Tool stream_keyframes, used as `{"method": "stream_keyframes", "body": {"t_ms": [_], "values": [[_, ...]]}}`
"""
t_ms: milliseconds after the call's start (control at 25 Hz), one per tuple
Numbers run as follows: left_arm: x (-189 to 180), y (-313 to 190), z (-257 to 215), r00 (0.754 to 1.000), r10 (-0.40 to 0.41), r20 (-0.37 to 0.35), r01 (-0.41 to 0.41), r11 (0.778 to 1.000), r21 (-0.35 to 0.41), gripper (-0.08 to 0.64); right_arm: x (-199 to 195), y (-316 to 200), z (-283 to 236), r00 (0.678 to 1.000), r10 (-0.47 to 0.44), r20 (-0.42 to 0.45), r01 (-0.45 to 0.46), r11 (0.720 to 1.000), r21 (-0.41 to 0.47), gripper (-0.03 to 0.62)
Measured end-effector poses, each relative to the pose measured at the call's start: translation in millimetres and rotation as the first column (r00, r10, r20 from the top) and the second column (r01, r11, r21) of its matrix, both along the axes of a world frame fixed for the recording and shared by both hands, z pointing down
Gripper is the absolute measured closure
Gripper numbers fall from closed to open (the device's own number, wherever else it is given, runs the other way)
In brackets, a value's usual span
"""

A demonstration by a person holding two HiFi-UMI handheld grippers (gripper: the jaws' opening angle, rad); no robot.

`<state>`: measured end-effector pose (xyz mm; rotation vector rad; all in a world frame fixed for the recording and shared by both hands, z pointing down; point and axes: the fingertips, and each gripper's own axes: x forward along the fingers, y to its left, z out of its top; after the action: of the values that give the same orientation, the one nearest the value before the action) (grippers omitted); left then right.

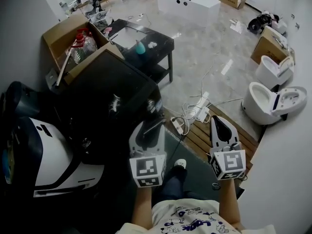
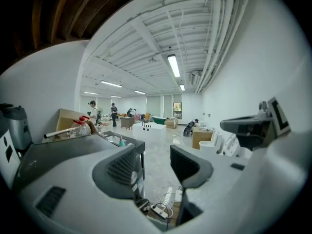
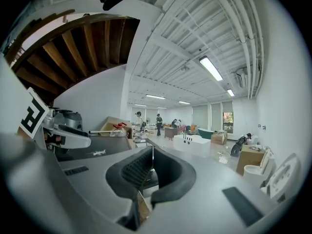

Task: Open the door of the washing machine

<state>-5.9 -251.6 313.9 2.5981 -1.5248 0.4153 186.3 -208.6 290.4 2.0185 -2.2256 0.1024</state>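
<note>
The head view looks steeply down from just above the left gripper [image 1: 150,126] and right gripper [image 1: 218,119], with the white bathtub [image 1: 187,3] far off at the frame's top. Each gripper view sits low, close behind its own jaws, and faces level across the floor toward that bathtub [image 2: 148,129], well short of it. All three views share the bathtub and the cardboard box [image 1: 73,35] left of it.
</note>
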Motion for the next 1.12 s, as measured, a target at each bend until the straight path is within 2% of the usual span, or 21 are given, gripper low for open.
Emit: {"method": "stream_keyframes", "body": {"t_ms": [200,480,720,1120], "values": [[14.3,-28.8,19.0,0.998,0.051,0.048,-0.049,0.998,-0.038,0.354,3.3,-31.0,12.7,1.0,-0.001,-0.005,0.001,0.999,-0.039,0.574],[21.1,-54.7,43.7,0.993,0.079,0.087,-0.072,0.993,-0.089,0.354,3.9,-59.2,32.2,1.0,-0.016,-0.009,0.015,0.997,-0.081,0.574],[22.2,-67.8,61.8,0.991,0.074,0.109,-0.061,0.991,-0.122,0.354,7.0,-77.9,51.1,1.0,-0.029,-0.002,0.029,0.993,-0.113,0.574],[36.6,-87.2,99.2,0.98,0.067,0.188,-0.028,0.979,-0.202,0.354,24.6,-108.7,80.9,0.996,-0.086,0.001,0.085,0.982,-0.17,0.574]]}}
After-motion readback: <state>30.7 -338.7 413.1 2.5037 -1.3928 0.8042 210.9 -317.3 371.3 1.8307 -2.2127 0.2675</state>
